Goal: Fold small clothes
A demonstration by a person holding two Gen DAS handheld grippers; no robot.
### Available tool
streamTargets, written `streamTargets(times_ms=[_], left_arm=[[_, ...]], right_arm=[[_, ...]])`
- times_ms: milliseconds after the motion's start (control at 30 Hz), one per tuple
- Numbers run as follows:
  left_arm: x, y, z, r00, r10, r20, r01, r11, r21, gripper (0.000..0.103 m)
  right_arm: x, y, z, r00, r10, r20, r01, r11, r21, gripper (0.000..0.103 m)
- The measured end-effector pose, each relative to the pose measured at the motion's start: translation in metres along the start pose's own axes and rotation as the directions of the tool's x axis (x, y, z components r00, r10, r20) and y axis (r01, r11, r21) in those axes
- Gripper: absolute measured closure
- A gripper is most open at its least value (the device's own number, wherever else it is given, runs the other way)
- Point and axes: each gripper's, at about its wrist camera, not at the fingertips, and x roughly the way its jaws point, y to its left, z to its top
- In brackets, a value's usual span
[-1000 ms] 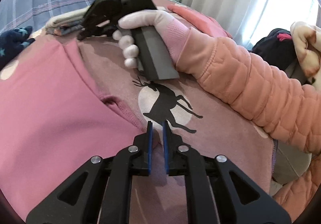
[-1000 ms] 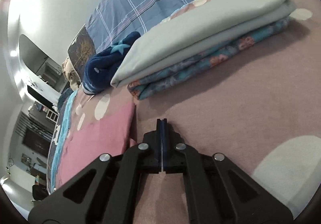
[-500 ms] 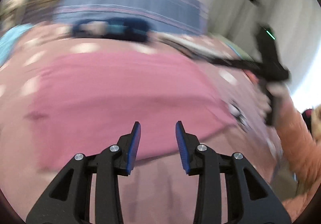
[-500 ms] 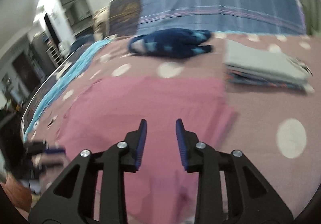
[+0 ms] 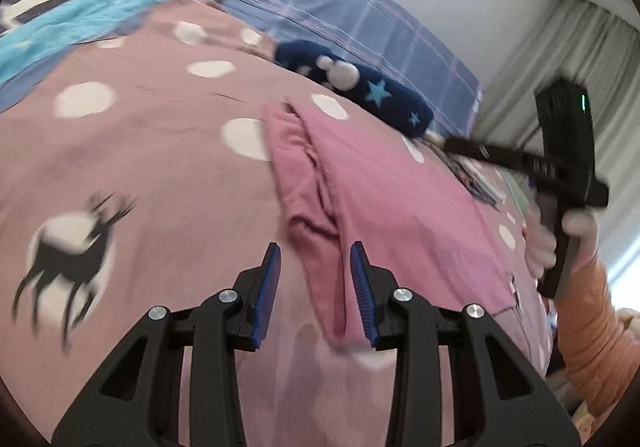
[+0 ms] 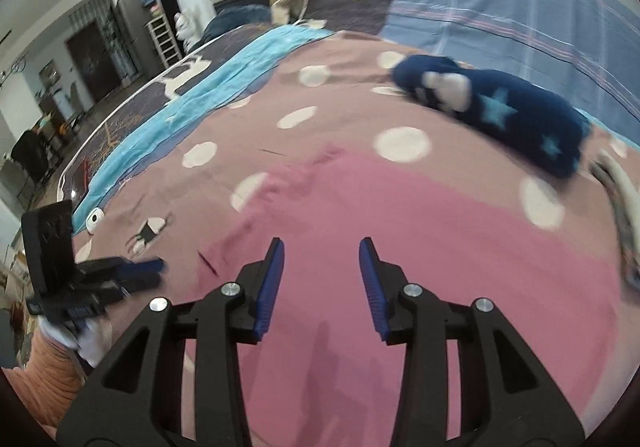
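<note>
Bedroom scene, soft mauve bedspread [image 5: 152, 151] with white polka dots and a black deer print on a pale disc [image 5: 72, 247] spread over the whole bed. Far side has a blue plaid blanket [image 5: 352, 19] against the wall, grey pleated curtains [image 5: 560, 59] on the right, a turquoise strip [image 6: 224, 79] along the left edge. Pink garment [image 5: 392, 199], smooth knit, lies flat on the spread; its near-left edge is bunched into thick rolled folds with a stitched hem showing. My left gripper [image 5: 316, 279] hangs over that bunched edge, black plastic arms with ribbed blue pads, jaws parted and just been opening; a fold of pink cloth sits in the gap, close to the right pad, but nothing pinches it. My right gripper [image 6: 322, 275] hovers above the flat middle of the same pink garment [image 6: 400, 231], jaws also apart and just been opening, only flat fabric below the gap. Fuzzy navy piece with light-blue stars and a white patch [image 6: 500, 111] sits far right, just beyond the pink one. Edge of a folded stack at far right in the right wrist view, too blurred to read. White-gloved hand [image 5: 560, 239] with a quilted orange sleeve [image 5: 592, 335] grips the right tool's handle.
</note>
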Motion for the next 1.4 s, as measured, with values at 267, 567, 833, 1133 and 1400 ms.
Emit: streamTargets(times_ms=[267, 567, 833, 1133, 1400], left_arm=[[0.028, 0.013, 0.001, 0.997, -0.052, -0.063, 0.052, 0.999, 0.005, 0.058], [0.032, 0.027, 0.005, 0.990, -0.134, -0.040, 0.131, 0.988, -0.084, 0.058], [0.025, 0.021, 0.003, 0.986, -0.166, 0.000, 0.166, 0.984, -0.058, 0.098], [0.023, 0.024, -0.007, 0.991, -0.125, -0.045, 0.121, 0.990, -0.077, 0.097], [0.016, 0.042, -0.016, 0.970, -0.238, -0.059, 0.225, 0.959, -0.171, 0.089]], right_arm=[[0.079, 0.040, 0.057, 0.993, 0.006, -0.114, -0.013, 0.998, -0.057, 0.061], [0.166, 0.074, 0.090, 0.963, -0.112, -0.247, 0.063, 0.978, -0.200, 0.054], [0.183, 0.072, 0.086, 0.966, -0.160, -0.204, 0.119, 0.973, -0.199, 0.100], [0.179, 0.033, 0.083, 0.994, 0.013, -0.107, -0.011, 1.000, 0.014, 0.099], [0.080, 0.036, 0.036, 0.999, 0.011, -0.051, -0.014, 0.998, -0.064, 0.072]])
